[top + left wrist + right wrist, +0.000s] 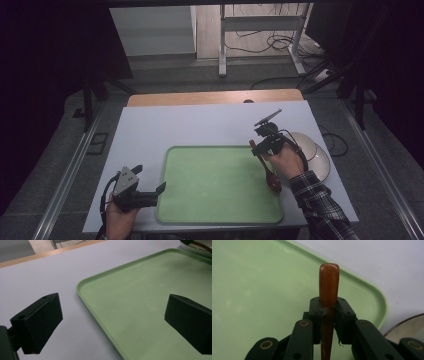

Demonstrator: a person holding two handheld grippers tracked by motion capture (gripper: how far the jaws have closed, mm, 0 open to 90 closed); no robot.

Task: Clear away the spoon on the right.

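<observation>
At the bench's seven o'clock we see the left gripper, jaws apart, beside the flat green plastic tray. At four o'clock the right gripper clamps a brown wooden spoon over the tray, near round white plates.

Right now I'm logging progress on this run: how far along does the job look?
Early. Done: the right gripper has picked up the wooden spoon, its jaws clamped on the handle above the right side of the green tray. In hand: the spoon is carried over the tray. Left: setting it down; the tray is bare, the plates sit beside it, and the left gripper waits open.
</observation>
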